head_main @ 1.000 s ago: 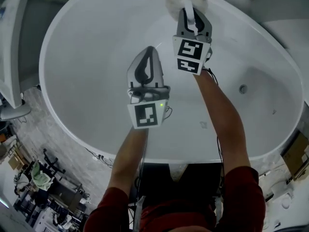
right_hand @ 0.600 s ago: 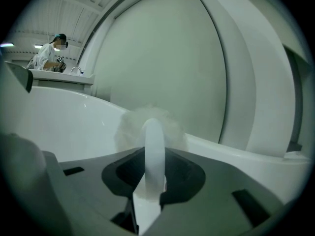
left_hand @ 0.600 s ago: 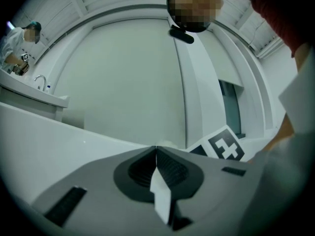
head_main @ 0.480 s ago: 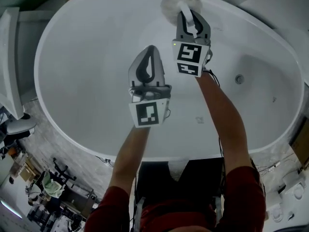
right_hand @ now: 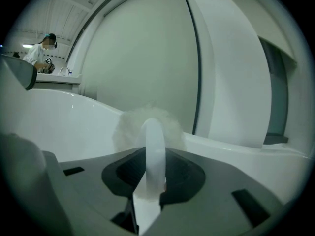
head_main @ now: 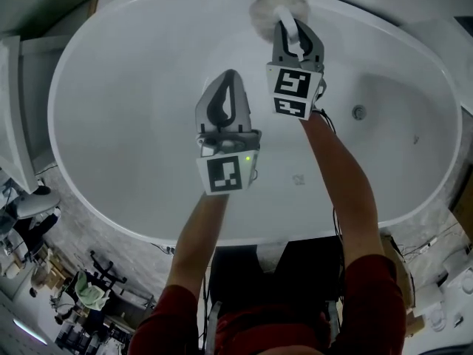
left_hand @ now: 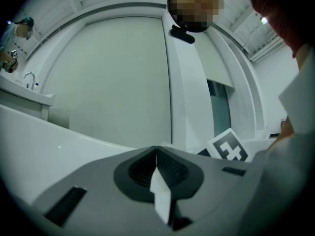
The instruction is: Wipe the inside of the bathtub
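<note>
Both forearms [head_main: 196,235] reach forward over the tub [head_main: 118,87]. Left gripper [head_main: 230,78], jaws together on nothing, hangs beside the right gripper [head_main: 293,26], clamped on a duster [head_main: 278,4] by its handle [right_hand: 154,146]; the fluffy head meets the far wall. Only the head view shows the drain [head_main: 359,112]; only the right gripper view, a distant person [right_hand: 42,50]

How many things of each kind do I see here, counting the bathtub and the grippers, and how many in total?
Bathtub: 1
Fluffy white brush: 1
Grippers: 2, left gripper and right gripper
Drain: 1
Total: 5
</note>
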Action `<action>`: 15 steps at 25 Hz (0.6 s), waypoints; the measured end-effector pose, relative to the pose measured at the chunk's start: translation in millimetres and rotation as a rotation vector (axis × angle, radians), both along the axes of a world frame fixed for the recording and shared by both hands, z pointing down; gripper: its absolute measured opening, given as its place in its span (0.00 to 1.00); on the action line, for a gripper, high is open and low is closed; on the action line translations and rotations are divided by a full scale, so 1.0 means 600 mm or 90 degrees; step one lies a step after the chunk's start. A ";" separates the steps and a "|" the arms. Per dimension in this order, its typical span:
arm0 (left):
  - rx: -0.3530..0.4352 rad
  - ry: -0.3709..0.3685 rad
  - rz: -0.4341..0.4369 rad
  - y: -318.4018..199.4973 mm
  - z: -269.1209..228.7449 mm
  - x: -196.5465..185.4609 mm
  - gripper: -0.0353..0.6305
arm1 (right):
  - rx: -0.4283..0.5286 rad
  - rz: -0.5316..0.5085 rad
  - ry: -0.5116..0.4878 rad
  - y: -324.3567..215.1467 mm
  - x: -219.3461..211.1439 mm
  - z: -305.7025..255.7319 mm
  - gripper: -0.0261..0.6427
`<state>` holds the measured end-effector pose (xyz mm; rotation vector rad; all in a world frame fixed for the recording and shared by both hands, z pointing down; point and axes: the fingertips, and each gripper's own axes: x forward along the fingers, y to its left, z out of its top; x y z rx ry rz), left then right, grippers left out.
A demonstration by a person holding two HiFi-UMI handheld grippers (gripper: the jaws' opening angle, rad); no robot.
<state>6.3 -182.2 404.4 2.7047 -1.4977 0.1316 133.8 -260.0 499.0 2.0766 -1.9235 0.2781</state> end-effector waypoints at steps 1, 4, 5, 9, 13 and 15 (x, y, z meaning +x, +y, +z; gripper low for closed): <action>-0.002 0.000 0.004 0.003 0.001 0.011 0.08 | -0.002 0.008 -0.002 0.007 0.015 0.002 0.19; -0.006 0.000 0.020 0.016 0.009 0.053 0.08 | -0.009 0.026 -0.002 0.030 0.065 0.014 0.19; -0.006 -0.001 0.027 0.021 0.014 0.069 0.08 | -0.012 0.029 0.001 0.037 0.082 0.020 0.19; -0.010 -0.004 0.059 0.034 0.025 0.126 0.08 | -0.020 0.052 0.007 0.063 0.136 0.036 0.19; -0.012 -0.006 0.081 0.054 0.031 0.181 0.08 | -0.024 0.083 -0.002 0.094 0.198 0.045 0.19; -0.013 -0.008 0.095 0.063 0.034 0.209 0.08 | -0.028 0.106 -0.006 0.113 0.234 0.051 0.19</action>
